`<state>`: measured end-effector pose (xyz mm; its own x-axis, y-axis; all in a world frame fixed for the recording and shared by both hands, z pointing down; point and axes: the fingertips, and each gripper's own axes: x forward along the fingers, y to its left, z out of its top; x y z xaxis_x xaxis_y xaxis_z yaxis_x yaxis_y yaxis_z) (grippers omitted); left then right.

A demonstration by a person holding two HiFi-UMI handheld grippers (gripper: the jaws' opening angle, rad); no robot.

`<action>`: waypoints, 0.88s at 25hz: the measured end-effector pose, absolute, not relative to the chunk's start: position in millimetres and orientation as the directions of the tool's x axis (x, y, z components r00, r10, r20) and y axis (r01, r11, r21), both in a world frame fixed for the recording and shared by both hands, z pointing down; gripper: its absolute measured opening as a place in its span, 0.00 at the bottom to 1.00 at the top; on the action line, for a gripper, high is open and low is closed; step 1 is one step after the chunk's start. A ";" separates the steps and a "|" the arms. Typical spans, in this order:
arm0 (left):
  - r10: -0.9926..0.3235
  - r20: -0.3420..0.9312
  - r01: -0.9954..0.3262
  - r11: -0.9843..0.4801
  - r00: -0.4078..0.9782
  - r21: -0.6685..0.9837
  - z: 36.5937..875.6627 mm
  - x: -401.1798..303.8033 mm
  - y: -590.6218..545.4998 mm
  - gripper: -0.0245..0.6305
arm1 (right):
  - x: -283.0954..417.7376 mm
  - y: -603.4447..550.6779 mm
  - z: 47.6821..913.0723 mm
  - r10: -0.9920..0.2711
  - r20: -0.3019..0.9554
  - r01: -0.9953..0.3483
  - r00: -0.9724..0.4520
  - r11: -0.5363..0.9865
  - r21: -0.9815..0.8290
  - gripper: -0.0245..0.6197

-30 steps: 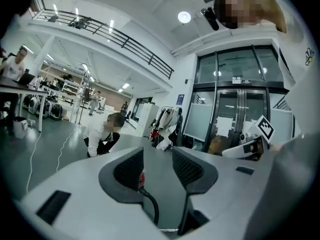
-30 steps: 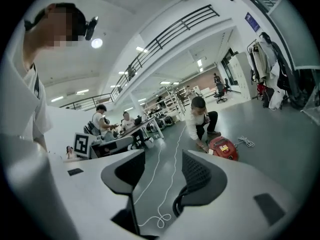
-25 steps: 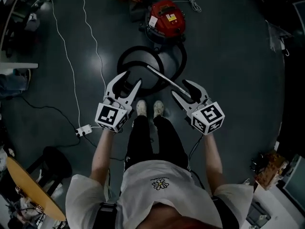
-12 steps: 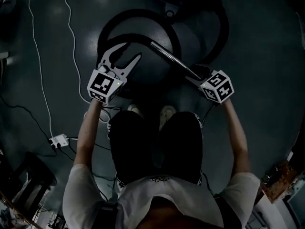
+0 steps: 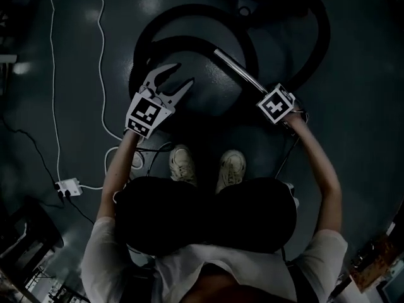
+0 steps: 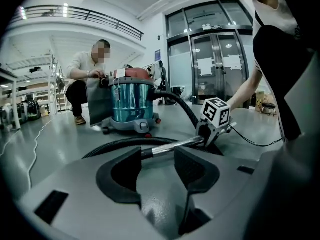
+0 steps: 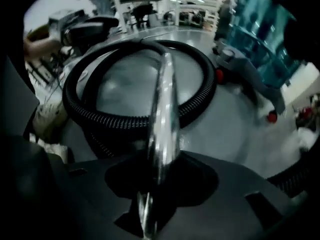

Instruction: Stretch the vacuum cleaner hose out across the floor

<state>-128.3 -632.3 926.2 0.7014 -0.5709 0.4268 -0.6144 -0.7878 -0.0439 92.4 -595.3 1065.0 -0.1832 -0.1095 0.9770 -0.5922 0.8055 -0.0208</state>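
The black ribbed hose (image 5: 189, 40) lies in loops on the floor, with a shiny metal tube (image 5: 238, 71) at its end. My right gripper (image 5: 268, 98) points steeply down at the tube's near end. Its jaws have just been closing and are shut on the tube (image 7: 162, 119), which runs out between them (image 7: 160, 179). To the left, my left gripper (image 5: 178, 79) hovers low over the floor inside the loop, open and holding nothing (image 6: 157, 156); its jaws have opened a little wider. The teal vacuum cleaner (image 6: 131, 101) stands beyond the hose.
A white cable (image 5: 53, 106) runs down the left to a power strip (image 5: 68, 186). My shoes (image 5: 183, 163) stand just behind the grippers. A crouching person (image 6: 87, 79) is beside the vacuum cleaner. Glass doors (image 6: 215, 64) lie further back.
Both grippers have dropped from waist height to the floor as I crouched. The right one tipped downward onto the metal tube. The left one came down inside the hose loop.
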 end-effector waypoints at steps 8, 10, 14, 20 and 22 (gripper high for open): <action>-0.609 0.357 -0.580 -0.790 0.709 -0.196 894.3 -149.8 -657.6 0.33 | 76.6 -632.4 1001.4 -0.403 0.899 -0.492 -0.169 0.825 0.278 0.28; -0.577 0.347 -0.523 -0.817 0.739 -0.245 876.6 -141.2 -674.7 0.33 | 76.4 -653.8 980.1 -0.476 0.868 -0.425 -0.144 0.822 0.380 0.28; -0.546 0.390 -0.407 -0.828 0.741 -0.386 850.9 -127.3 -711.1 0.39 | 66.2 -693.6 925.0 -0.613 0.779 -0.231 -0.132 0.783 0.578 0.28; -0.496 0.512 -0.195 -0.825 0.701 -0.531 808.7 -110.0 -741.1 0.40 | 40.7 -729.8 831.7 -0.730 0.667 0.025 -0.148 0.672 0.741 0.28; -0.465 0.551 -0.126 -0.831 0.693 -0.542 803.0 -99.4 -739.7 0.40 | 30.2 -735.6 808.6 -0.759 0.628 0.071 -0.169 0.626 0.776 0.28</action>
<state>-99.4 -739.7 803.0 0.6929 -0.4647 0.5514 -0.1258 -0.8309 -0.5421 30.2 -735.6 808.6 -0.1688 -0.7595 0.6283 0.0714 0.6263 0.7763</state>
